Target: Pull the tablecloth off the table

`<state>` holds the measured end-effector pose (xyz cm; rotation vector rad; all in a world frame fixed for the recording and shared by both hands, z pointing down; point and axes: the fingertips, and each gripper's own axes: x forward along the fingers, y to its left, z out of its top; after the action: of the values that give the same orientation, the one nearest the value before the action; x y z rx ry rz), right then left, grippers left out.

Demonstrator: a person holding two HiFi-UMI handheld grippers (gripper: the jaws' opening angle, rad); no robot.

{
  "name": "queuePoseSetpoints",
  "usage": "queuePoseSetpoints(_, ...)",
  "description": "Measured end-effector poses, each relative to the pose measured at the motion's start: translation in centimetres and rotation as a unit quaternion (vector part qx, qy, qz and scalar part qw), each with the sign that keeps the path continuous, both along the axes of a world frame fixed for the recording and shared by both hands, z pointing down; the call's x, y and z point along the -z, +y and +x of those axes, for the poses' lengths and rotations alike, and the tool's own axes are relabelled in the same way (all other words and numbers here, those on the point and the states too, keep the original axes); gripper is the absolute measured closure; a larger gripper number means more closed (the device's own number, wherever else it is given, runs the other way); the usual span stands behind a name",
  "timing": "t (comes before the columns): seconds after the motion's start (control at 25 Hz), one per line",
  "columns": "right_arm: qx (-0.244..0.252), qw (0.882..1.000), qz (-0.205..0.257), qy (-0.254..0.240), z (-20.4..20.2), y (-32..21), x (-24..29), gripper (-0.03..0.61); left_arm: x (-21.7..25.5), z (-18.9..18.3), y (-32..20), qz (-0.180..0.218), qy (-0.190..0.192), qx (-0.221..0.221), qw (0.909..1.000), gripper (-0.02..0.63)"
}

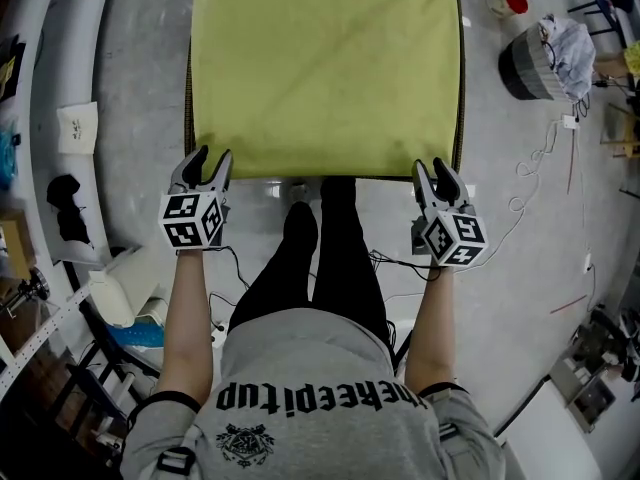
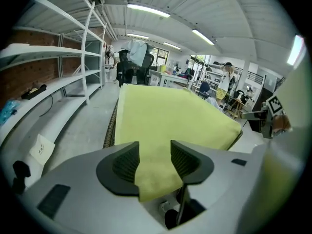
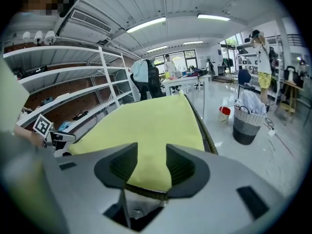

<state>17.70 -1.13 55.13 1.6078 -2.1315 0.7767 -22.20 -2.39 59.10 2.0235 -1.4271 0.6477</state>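
Head view, looking down: yellow tablecloth (image 1: 325, 68) spread flat over the table (image 1: 460, 88), its long axis running straight away from the person; its near edge lies crosswise, directly ahead of both grippers. Left gripper (image 1: 207, 168) stands at the near left corner, right gripper (image 1: 440, 180) at the near right corner; neither is visibly nearer the edge than the other. Left gripper view: jaws apart, the cloth's corner hanging in the gap between the ribbed pads (image 2: 124, 165), not pinched. Right gripper view: jaws likewise apart, the cloth's near edge and the table's woven rim (image 3: 210, 140) lying in the gap, pads not pressing. Judgement: the coming move depends on closing on cloth alone, above the rim, then drawing back along the long axis.
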Motion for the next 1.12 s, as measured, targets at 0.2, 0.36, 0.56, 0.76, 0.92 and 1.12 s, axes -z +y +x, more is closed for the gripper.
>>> queuePoseSetpoints(0.2,-0.009,1.0,-0.012,0.006,0.8,0.2,-1.3,0.388,-1.3,-0.8,0.2,-0.021,-0.001,0.017,0.9996,0.381)
queuePoseSetpoints(0.36,-0.022,1.0,-0.02,0.01,1.8,0.3,-2.1,0.379,-2.1,-1.0,0.3,-0.034,-0.01,0.021,0.9992,0.376)
queuePoseSetpoints(0.56,-0.045,0.998,-0.034,0.021,4.1,0.5,-3.3,0.353,-2.7,-0.8,0.3,-0.044,-0.021,0.028,0.9984,0.37)
queuePoseSetpoints(0.76,-0.072,0.996,-0.049,0.018,5.7,0.7,-4.4,0.331,-3.2,-1.6,0.5,-0.051,-0.033,0.043,0.9972,0.36)
queuePoseSetpoints(0.92,-0.075,0.995,-0.064,0.017,6.0,0.6,-5.6,0.33,-4.1,-1.7,0.8,-0.066,-0.038,0.051,0.9958,0.351)
queuePoseSetpoints(1.12,-0.081,0.994,-0.069,0.013,6.0,0.4,-6.3,0.328,-4.2,-1.7,0.8,-0.068,-0.047,0.057,0.995,0.351)
